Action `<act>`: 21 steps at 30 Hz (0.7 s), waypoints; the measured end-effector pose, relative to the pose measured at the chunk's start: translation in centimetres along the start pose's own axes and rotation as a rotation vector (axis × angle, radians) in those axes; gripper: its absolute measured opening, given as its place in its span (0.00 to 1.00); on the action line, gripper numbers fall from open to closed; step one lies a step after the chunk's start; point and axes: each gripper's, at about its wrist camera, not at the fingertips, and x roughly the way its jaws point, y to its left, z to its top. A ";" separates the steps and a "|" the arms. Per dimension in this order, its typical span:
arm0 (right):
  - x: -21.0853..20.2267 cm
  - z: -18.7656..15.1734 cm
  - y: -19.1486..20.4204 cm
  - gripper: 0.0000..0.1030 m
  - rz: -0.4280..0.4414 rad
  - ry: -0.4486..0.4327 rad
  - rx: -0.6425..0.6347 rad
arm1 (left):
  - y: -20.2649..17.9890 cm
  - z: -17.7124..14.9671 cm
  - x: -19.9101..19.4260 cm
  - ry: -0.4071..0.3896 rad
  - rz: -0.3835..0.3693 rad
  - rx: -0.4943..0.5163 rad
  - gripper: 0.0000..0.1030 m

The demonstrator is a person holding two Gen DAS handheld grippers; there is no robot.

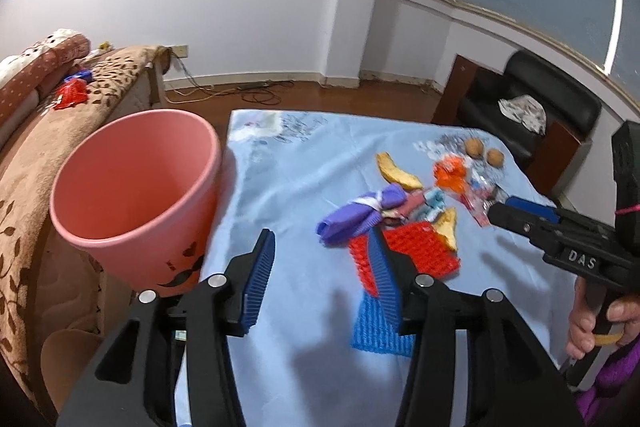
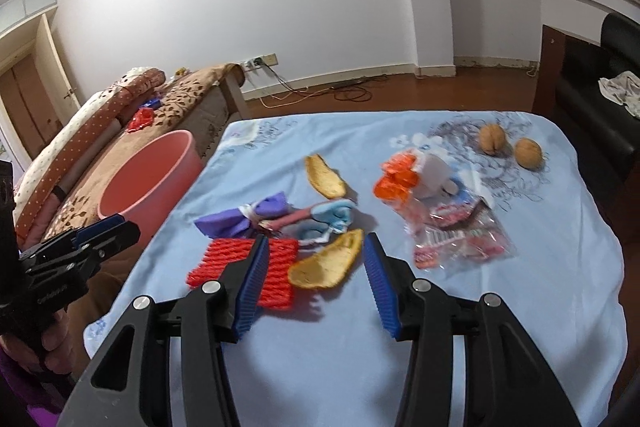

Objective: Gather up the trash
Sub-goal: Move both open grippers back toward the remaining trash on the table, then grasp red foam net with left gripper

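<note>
Trash lies on a table under a light blue cloth point(image 1: 288, 187): a purple wrapper point(image 1: 356, 219), a red foam net point(image 1: 420, 247), a blue foam net point(image 1: 376, 331), two yellow peels point(image 1: 396, 175) and an orange wrapper point(image 1: 450, 171). A pink bin point(image 1: 132, 195) stands empty at the table's left edge. My left gripper point(image 1: 324, 267) is open above the cloth, its right finger over the red net, with nothing held. My right gripper point(image 2: 316, 267) is open, and the nearer peel point(image 2: 328, 263) lies just beyond its tips, untouched. The red net point(image 2: 240, 263) sits under its left finger.
Two walnuts point(image 2: 492, 139) and a clear plastic packet point(image 2: 460, 231) lie toward the far right of the cloth. A bed with a brown blanket point(image 1: 48, 147) runs behind the bin. A black chair point(image 1: 532, 95) stands past the table's right corner. Cables lie on the wooden floor.
</note>
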 end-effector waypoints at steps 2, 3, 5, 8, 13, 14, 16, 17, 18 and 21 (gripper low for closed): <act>0.0 -0.3 -0.4 0.47 -0.011 0.006 -0.001 | -0.6 -0.3 0.4 0.016 -0.014 0.024 0.48; 0.0 -0.5 -0.6 0.47 -0.014 0.008 -0.001 | -0.9 -0.5 0.6 0.027 -0.022 0.036 0.48; 0.1 -0.8 -0.9 0.48 -0.019 0.016 0.001 | -1.3 -0.8 0.9 0.042 -0.042 0.053 0.48; 0.4 -1.4 -1.4 0.48 -0.023 0.032 0.008 | -1.9 -1.0 1.5 0.066 -0.089 0.072 0.48; 0.6 -2.2 -1.6 0.48 -0.011 0.075 0.003 | -2.3 -1.8 2.6 0.145 -0.157 0.124 0.48; 0.6 -2.4 -1.5 0.48 -0.011 0.079 -0.009 | -2.3 -1.9 2.8 0.154 -0.158 0.131 0.48; 0.6 -2.8 -1.5 0.48 -0.014 0.088 -0.023 | -2.3 -2.2 3.0 0.160 -0.143 0.149 0.48; 0.8 -3.0 -1.6 0.48 -0.013 0.095 -0.022 | -2.4 -2.3 3.2 0.160 -0.141 0.155 0.48; 1.0 -3.2 -1.7 0.48 -0.011 0.103 -0.015 | -2.4 -2.3 3.2 0.159 -0.142 0.156 0.48; 1.2 -3.2 -1.9 0.48 -0.003 0.114 -0.002 | -2.8 -2.0 3.1 0.136 -0.159 0.166 0.48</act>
